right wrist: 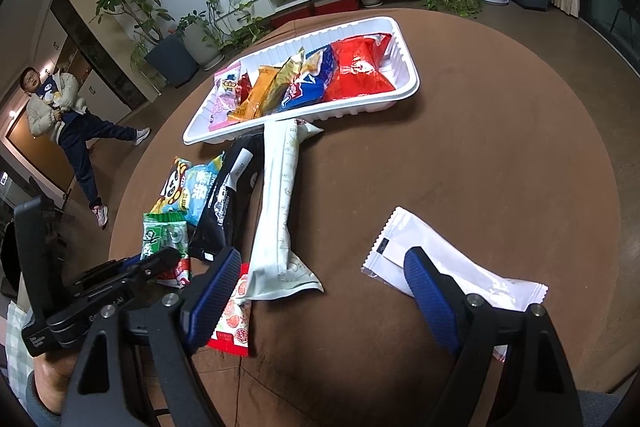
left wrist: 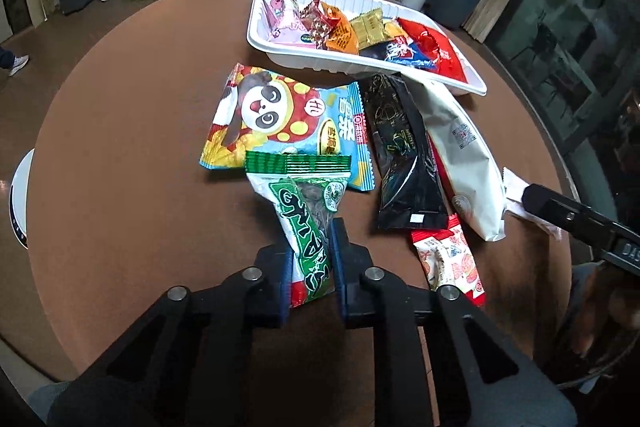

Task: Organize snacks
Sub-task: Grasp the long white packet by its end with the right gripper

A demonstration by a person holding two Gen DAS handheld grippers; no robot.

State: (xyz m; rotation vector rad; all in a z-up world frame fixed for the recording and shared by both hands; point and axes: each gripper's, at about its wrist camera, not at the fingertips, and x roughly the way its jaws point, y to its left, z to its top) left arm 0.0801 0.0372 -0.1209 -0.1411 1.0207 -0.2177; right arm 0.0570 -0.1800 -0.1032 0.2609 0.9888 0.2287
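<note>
Green snack packet (left wrist: 308,227) | clenched in left gripper (left wrist: 310,259) | right gripper (right wrist: 320,291) released | red packet (left wrist: 452,259) seemingly half-hidden

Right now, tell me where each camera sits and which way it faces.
Left wrist: on the left tool, looking down its fingers, shut on the green snack packet; white tray beyond.
Right wrist: on the right tool, open, above the brown table, with the white packet by one finger.
Shared: tray, green packet, black packet, each other's tool.
</note>
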